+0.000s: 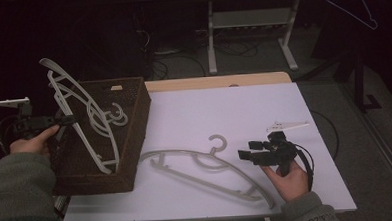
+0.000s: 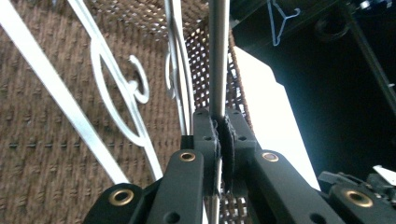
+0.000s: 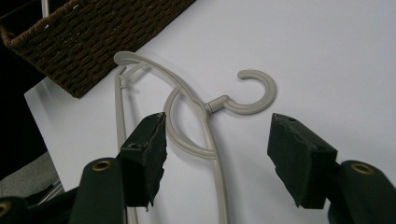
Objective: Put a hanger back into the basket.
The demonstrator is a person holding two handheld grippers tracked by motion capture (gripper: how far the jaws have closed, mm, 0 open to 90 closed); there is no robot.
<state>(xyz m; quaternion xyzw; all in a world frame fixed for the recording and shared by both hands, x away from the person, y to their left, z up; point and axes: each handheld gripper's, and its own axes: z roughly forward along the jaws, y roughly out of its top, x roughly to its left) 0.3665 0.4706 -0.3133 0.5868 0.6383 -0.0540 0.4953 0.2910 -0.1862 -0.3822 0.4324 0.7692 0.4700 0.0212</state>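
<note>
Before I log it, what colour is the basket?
Dark brown woven basket, clearest in the right gripper view.

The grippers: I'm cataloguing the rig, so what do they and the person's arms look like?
Both grippers, left and right, are black with two jaws each. The jaws have brass-coloured rivets and dark padded pads. Each gripper carries a pale three-cornered plate on top and trails a black cable. The person wears grey-green sleeves; the right cuff bears small lettering.

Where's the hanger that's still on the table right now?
In the high view the beige hanger lies flat on the white table, just right of the wicker basket, its hook pointing away from the person, with the open right tool beside it.
</note>
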